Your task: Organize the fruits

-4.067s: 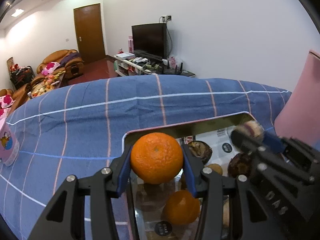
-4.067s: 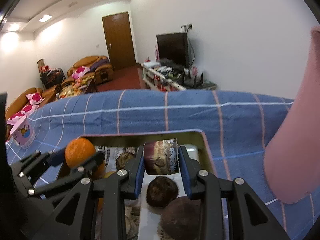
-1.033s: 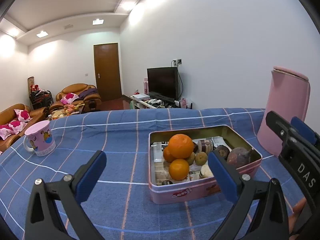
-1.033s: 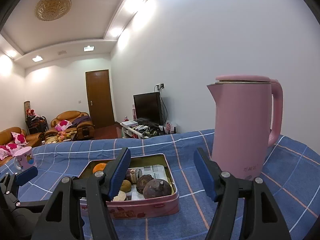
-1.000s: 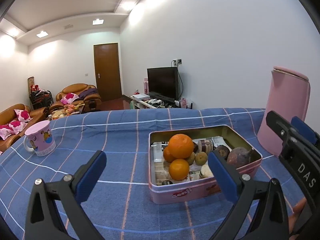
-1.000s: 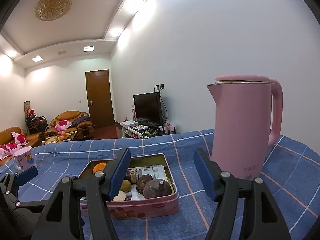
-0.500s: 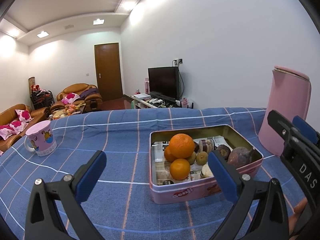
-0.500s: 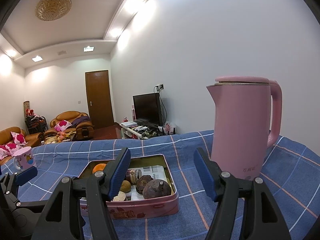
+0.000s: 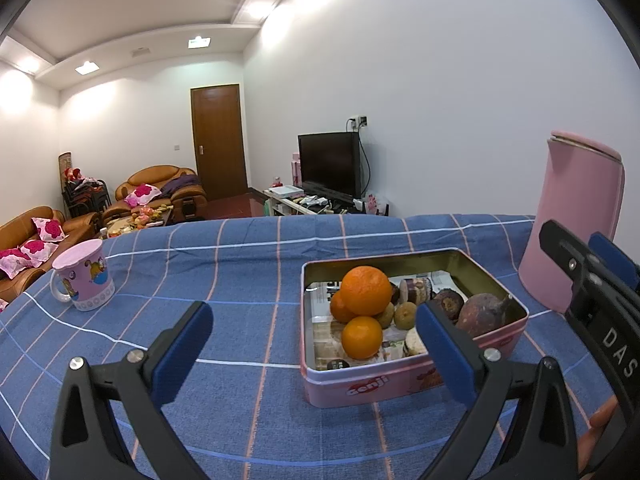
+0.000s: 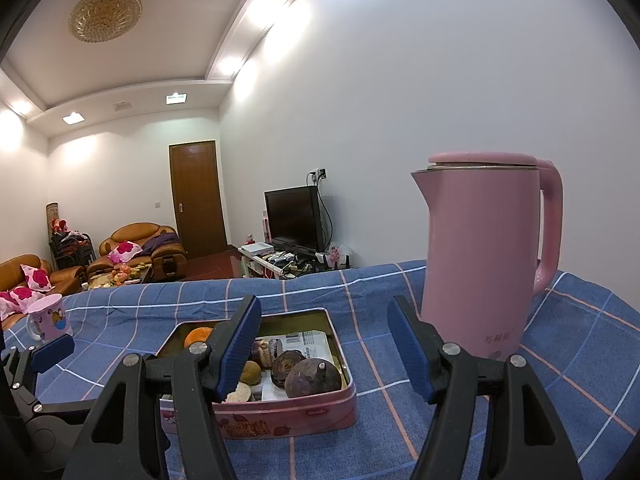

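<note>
A pink tin [image 9: 412, 384] at frame centre holds three oranges [image 9: 366, 290] and dark fruits [image 9: 482, 314]; the left tool [image 9: 314, 356] and right tool [image 10: 324, 344] gape wide, holding nothing.

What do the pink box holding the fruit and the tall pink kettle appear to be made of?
Box: likely thin painted metal; its bare inner walls have a dull golden sheen and the rim is rolled.
Kettle: matte pink shell, probably plastic, with a shiny metal band under the lid; the shell's material is uncertain.
</note>
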Tool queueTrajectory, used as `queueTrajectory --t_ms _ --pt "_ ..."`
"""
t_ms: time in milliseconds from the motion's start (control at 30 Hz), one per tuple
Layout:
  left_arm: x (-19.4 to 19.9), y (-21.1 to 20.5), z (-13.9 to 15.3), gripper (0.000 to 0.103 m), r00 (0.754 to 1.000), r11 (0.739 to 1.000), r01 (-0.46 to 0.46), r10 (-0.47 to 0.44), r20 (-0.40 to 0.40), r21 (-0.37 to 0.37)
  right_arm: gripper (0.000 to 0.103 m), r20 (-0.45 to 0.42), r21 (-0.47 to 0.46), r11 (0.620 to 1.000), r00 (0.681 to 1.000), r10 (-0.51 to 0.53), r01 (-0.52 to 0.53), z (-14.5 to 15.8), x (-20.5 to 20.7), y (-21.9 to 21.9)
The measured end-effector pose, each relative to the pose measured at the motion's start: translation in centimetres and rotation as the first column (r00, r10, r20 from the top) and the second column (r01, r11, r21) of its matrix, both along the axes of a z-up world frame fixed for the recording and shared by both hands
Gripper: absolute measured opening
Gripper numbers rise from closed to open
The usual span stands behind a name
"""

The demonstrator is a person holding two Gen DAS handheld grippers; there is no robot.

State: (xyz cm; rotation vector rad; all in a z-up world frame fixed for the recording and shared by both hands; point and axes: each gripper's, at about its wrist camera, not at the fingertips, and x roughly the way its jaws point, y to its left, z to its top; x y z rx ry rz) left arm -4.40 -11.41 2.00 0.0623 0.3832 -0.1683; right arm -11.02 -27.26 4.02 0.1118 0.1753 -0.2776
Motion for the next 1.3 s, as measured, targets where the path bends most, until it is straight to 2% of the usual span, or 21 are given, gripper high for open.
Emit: queueTrajectory --t_ms 933,1300 --pt "0.64 0.76 0.02 0.103 0.999 1.000 -0.030 0.030 -0.014 0.008 0.067 -0.006 0.004 1.000 1.000 -0.005 0.005 -0.26 0.19 -0.06" --pt "0.82 0.80 -0.07 0.103 1.000 1.000 -0.025 0.025 -0.009 -0.016 0.067 -0.011 0.007 1.000 1.000 -0.006 0.006 -0.31 0.31 -0.10"
